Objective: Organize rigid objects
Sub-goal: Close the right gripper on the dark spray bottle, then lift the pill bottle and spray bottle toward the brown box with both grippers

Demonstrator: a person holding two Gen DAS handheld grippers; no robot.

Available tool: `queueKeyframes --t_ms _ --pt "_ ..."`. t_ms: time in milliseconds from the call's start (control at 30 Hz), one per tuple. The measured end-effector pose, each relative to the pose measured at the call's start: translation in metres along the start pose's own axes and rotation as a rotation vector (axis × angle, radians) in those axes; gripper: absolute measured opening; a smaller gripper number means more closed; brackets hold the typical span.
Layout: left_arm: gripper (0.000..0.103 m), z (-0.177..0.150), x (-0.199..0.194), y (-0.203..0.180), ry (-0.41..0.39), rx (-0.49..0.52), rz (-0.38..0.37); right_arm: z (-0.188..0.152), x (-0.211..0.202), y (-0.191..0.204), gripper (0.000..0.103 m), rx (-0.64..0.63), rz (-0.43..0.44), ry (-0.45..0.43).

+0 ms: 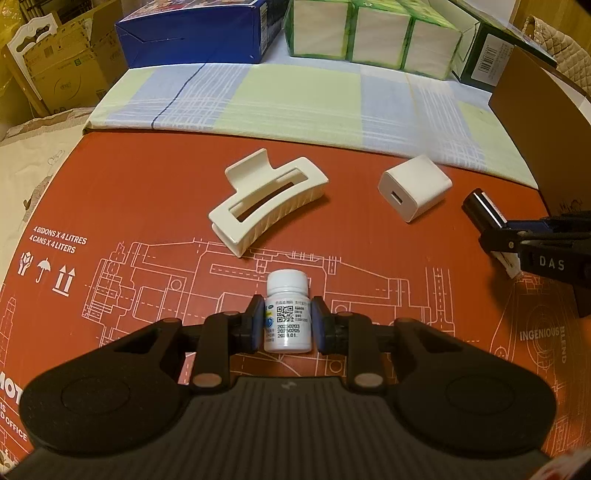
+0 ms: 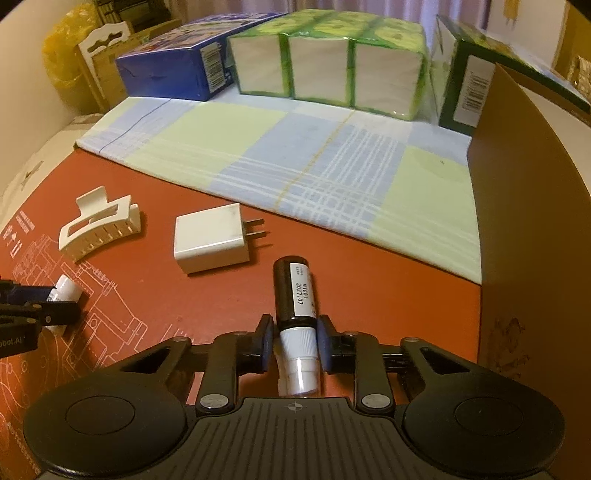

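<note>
Left wrist view: my left gripper clamps a smooth white pill bottle; my right gripper clamps a dark cylindrical bottle.

— Location type? 
— A home, I judge, likely a storage corner. My cameras show a plaid cloth, packs of tissues, a curtain behind them, stacked cardboard boxes, and a flattened printed carton serving as worktop.
</note>
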State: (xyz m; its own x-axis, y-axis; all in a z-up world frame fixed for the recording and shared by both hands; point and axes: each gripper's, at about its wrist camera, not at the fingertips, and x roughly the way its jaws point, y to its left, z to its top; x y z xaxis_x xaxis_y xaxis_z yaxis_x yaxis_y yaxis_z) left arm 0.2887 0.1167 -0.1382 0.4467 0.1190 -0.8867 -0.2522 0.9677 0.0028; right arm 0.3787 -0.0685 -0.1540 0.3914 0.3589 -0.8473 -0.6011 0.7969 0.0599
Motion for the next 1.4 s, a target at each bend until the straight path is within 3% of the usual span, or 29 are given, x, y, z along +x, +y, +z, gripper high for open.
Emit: queueKeyframes --t_ms 633,1400 --pt "0.023 -0.010 -0.010 -0.001 -0.007 -0.001 0.011 -0.008 -0.017 0.008 0.020 0.007 0.048 -0.002" --pt "0.023 -0.023 -0.046 -0.009 -0.055 0.013 -0.020 -0.029 -0.067 0.022 0.020 0.029 0.102 -0.051"
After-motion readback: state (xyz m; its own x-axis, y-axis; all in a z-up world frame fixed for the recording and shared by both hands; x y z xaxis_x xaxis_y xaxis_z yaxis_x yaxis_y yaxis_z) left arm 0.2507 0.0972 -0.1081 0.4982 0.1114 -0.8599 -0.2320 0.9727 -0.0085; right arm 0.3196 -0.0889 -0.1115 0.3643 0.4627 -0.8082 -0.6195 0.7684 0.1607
